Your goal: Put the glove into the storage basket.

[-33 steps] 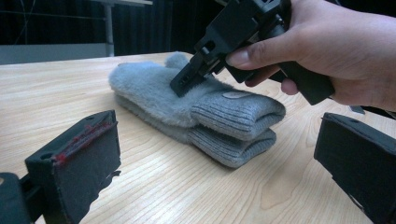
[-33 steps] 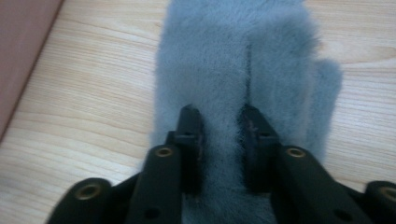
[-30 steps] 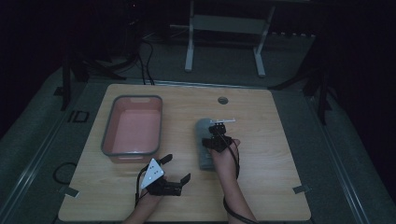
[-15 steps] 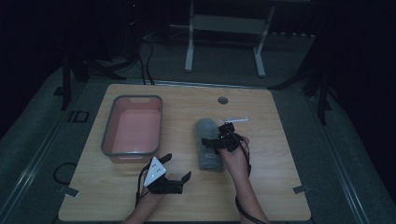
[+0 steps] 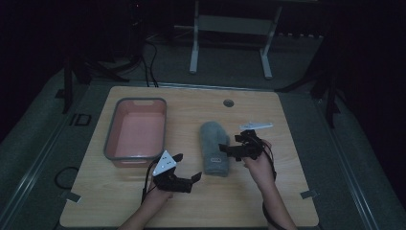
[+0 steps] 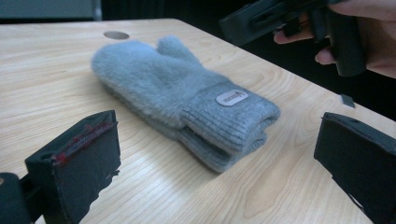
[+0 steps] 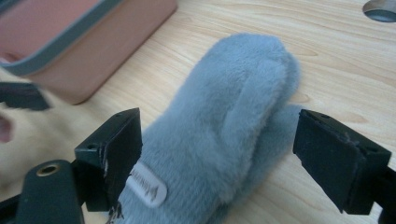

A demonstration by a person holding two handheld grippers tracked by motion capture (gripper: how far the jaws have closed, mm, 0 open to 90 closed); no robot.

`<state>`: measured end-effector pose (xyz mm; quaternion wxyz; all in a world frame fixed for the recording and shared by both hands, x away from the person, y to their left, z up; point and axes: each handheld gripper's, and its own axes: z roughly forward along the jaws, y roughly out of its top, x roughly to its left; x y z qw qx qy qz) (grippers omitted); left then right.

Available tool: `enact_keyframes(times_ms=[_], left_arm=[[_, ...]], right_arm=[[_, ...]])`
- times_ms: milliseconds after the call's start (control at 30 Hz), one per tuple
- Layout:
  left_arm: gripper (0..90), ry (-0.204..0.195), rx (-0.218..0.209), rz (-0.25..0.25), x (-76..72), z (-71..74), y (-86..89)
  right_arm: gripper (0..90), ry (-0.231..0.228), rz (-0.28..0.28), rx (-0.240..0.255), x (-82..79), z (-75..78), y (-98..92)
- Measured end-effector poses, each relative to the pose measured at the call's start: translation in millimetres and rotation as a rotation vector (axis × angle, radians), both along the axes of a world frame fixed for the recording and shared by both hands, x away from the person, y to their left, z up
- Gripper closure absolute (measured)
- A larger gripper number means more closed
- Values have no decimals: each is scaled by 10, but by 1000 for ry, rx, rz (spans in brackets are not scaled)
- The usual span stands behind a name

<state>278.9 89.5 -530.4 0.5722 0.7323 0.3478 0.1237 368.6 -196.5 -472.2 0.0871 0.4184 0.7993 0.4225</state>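
Mittens (image 5: 213,148) lie stacked mid-frame on table (image 5: 287,191), free; right tongs (image 5: 233,146) just opened beside them, left tongs (image 5: 187,178) released too, w/ nothing between.

Mitten (image 7: 219,140): your right gripper view cuts its cuff at the bottom edge; label print (image 6: 231,98) too small to read.
Pink bin (image 7: 88,42): cropped by the top and left edges there; interior mostly out of frame.
Table hole (image 7: 383,9): clipped at the corner.
Your left hand (image 7: 4,128): a blurred sliver.
Floor surroundings in the high view: too dark to identify.
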Motion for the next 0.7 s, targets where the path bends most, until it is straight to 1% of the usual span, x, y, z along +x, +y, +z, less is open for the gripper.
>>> enact_keyframes(times_ms=[67, 133, 167, 233, 300, 333, 400, 467, 500, 533, 567, 600, 667, 700], left_arm=[[6, 18, -3, -22, 65, 40, -25], [6, 15, 22, -30, 141, 96, -65], [6, 23, 14, -45, 194, 118, -79], [6, 35, 17, -45, 275, 140, -96], [6, 53, 7, -44, 365, 155, -113], [6, 63, 4, -41, 409, 160, -126], [6, 80, 14, -38, 493, 165, -153], [6, 95, 34, -37, 569, 153, -199], [6, 104, 45, -40, 596, 145, -212], [6, 125, 48, -36, 639, 125, -235], [6, 142, 52, -34, 675, 104, -248], [6, 158, 55, -30, 710, 85, -258], [6, 182, 51, -21, 771, 55, -269], [6, 200, 41, -23, 812, 39, -274]], right_arm=[[153, -14, 15, 25, -5, 16, -66], [153, -22, 17, 29, 0, 24, -136], [153, -21, 19, 29, 3, 27, -156], [153, -25, 17, 42, 12, 32, -193], [153, -33, 8, 41, 20, 22, -207], [153, -32, 3, 40, 26, 10, -210], [151, -23, -1, 52, 38, -25, -203], [150, -18, -5, 46, 52, -62, -182], [139, -2, 1, 43, 67, -94, -161], [135, 10, -11, 37, 75, -117, -147], [134, 38, -37, 37, 95, -154, -127], [129, 52, -45, 47, 111, -185, -116], [124, 51, -97, 27, 127, -225, -91], [118, 54, -106, 26, 139, -251, -81]])
